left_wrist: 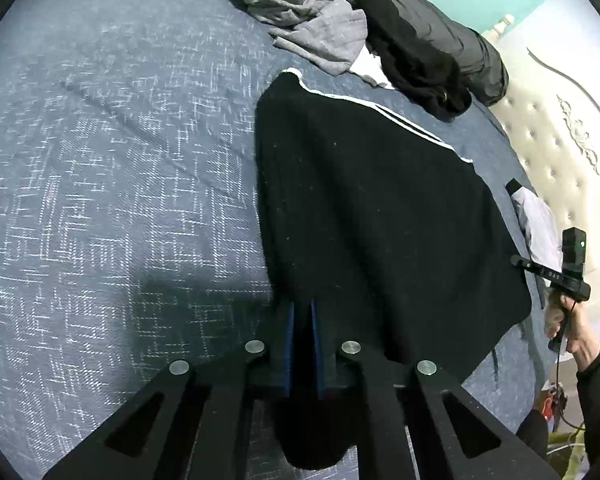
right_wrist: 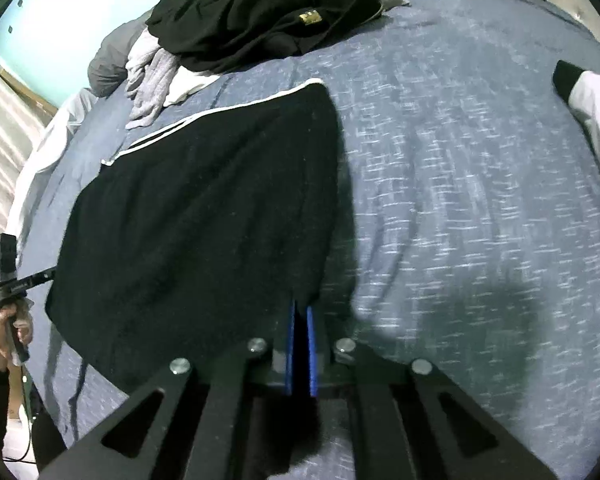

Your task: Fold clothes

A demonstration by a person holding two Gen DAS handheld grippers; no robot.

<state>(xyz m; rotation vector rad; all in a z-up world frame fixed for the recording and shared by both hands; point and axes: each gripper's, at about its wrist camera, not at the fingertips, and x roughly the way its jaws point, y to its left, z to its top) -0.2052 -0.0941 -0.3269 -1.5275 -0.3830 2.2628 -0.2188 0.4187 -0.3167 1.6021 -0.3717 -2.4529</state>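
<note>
A black garment (left_wrist: 360,208) with white stripes along its far edge lies spread flat on the blue bedspread (left_wrist: 120,160). My left gripper (left_wrist: 302,304) is shut on the garment's near left corner, with the cloth pinched between its blue pads. In the right wrist view the same garment (right_wrist: 204,216) stretches away to the left. My right gripper (right_wrist: 302,306) is shut on its near right corner. Each view shows, at its edge, the person's other hand (left_wrist: 572,328) (right_wrist: 8,328) gripping the other tool's handle.
A crumpled grey garment (left_wrist: 300,8) and a black one (left_wrist: 412,40) are piled at the far side of the bed (right_wrist: 460,200). A white piece with a black cuff (right_wrist: 592,100) lies to the right. A tufted cream headboard (left_wrist: 548,132) borders the bed.
</note>
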